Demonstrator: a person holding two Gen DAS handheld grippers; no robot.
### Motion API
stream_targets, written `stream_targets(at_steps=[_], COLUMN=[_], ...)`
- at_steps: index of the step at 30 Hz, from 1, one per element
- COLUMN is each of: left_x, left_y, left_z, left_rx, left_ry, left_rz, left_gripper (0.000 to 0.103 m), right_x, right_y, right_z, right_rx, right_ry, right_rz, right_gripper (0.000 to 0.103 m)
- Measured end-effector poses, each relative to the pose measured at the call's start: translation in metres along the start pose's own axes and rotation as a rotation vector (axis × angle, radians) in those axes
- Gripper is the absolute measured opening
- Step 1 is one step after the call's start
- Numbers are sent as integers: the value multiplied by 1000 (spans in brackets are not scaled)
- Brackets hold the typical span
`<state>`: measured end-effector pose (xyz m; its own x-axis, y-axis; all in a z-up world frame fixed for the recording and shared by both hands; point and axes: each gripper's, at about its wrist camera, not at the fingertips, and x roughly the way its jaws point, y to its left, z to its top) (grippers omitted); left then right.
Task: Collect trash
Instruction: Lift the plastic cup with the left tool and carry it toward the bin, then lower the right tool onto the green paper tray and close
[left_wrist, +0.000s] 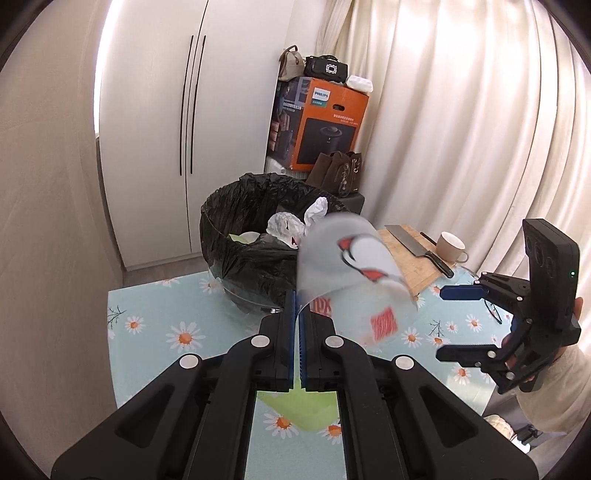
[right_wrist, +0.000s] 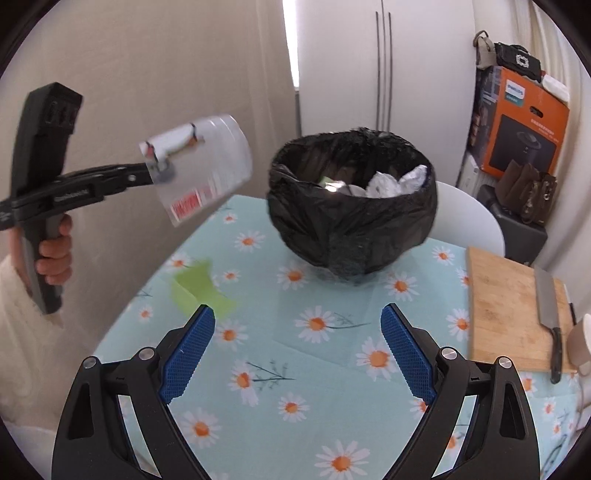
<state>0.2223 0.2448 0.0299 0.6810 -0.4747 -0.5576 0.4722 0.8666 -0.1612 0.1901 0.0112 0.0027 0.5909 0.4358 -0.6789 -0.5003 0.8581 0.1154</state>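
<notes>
— Nearest the lens in the right wrist view: the right gripper (right_wrist: 297, 354), blue pads spread wide apart, nothing between them, hanging over the daisy tablecloth (right_wrist: 325, 373).

— And the other one?

— Left gripper (left_wrist: 297, 325) has its pads pressed together on the edge of a clear plastic wrapper (left_wrist: 351, 280) with red and white print. The wrapper is lifted off the table, blurred, sticking up ahead of the fingers.

— Where is it relative to the bin?

— From the right wrist view the wrapper (right_wrist: 201, 166) hangs in the air to the left of the bin (right_wrist: 351, 203), apart from it, above the table's left edge. The bin is a bowl lined with a black bag, crumpled white paper (right_wrist: 388, 182) already inside.

— Anything else on the table?

— Green paper scrap (right_wrist: 201, 291) lying flat on the near left. On the right, a wooden cutting board (right_wrist: 506, 295) with a cleaver (right_wrist: 548, 314) on it, and a mug (left_wrist: 451, 248) just beside the board.
</notes>
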Motion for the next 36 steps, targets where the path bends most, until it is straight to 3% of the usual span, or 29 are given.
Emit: stream_targets(at_steps=[3, 8, 15, 24, 30, 36], left_x=[-2, -5, -14, -32, -38, -35], left_y=[5, 14, 34, 71, 97, 109], left_z=[4, 4, -10, -34, -52, -64], left_rx=[27, 64, 80, 57, 14, -16], left_ry=[-4, 4, 28, 74, 96, 112], left_rz=[-19, -58, -55, 21, 38, 34], left_gripper=[2, 2, 2, 2, 2, 2], right_x=[2, 21, 57, 121, 160, 180], right_y=[20, 46, 80, 109, 108, 107], right_z=[-1, -8, -20, -27, -40, -43], right_rx=[-10, -6, -22, -30, 90, 210], right_ry=[-16, 31, 108, 240, 353, 410], right_rz=[35, 14, 37, 76, 23, 70], right_gripper=[87, 87, 87, 87, 87, 87])
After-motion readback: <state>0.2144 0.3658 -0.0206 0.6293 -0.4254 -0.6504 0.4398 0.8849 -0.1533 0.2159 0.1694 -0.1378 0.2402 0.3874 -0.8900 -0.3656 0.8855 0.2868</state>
